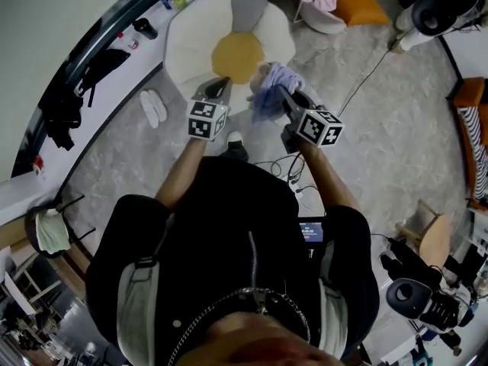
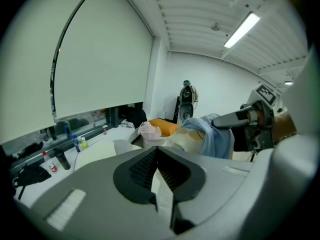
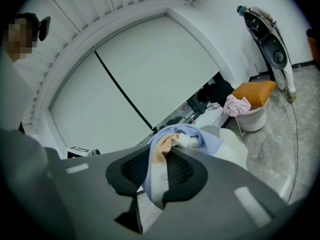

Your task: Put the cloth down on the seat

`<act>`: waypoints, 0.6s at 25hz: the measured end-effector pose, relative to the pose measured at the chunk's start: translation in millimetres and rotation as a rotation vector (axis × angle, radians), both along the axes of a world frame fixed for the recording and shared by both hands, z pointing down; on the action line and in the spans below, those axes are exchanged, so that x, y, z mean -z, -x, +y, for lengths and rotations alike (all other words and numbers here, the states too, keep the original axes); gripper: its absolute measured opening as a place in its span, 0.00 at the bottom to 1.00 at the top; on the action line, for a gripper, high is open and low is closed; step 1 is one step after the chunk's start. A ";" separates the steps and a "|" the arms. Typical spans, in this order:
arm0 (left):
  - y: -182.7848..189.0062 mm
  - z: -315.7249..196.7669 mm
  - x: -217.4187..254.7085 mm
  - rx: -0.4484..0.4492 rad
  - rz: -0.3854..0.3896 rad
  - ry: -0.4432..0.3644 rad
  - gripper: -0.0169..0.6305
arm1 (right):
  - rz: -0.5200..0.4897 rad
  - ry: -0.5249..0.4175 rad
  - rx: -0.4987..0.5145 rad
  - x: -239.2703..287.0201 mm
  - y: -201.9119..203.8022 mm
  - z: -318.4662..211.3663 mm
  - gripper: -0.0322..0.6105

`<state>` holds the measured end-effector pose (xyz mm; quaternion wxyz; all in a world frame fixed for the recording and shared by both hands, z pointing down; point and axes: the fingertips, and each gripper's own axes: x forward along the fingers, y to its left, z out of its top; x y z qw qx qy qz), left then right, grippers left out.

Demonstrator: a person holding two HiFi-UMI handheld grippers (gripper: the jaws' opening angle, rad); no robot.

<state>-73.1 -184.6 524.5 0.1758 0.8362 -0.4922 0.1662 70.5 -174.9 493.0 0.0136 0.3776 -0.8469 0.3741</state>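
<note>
Right tool (image 1: 282, 92) pinches cloth (image 1: 265, 99) above seat (image 1: 192, 40) edge; left tool (image 1: 220, 82) seemingly closed, empty.

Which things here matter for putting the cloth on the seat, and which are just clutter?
Job in hand:
- cloth, held in the fingers of the right gripper
- flower-shaped seat, below the cloth

Lying about:
- white slippers
- basket of pink clothes
- orange cushion
- floor cables
</note>
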 end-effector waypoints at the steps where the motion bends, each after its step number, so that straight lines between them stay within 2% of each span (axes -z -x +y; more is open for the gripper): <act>1: 0.9 -2.6 -1.5 -0.008 0.006 0.007 0.04 | -0.002 0.005 -0.002 -0.7 1.7 -4.2 0.16; 5: 5.8 -10.5 -4.8 -0.037 0.024 0.011 0.04 | 0.004 0.016 -0.004 -1.9 10.0 -18.7 0.16; 15: 36.1 -40.4 1.4 -0.031 0.030 -0.025 0.04 | 0.036 0.011 0.024 1.7 45.3 -46.7 0.16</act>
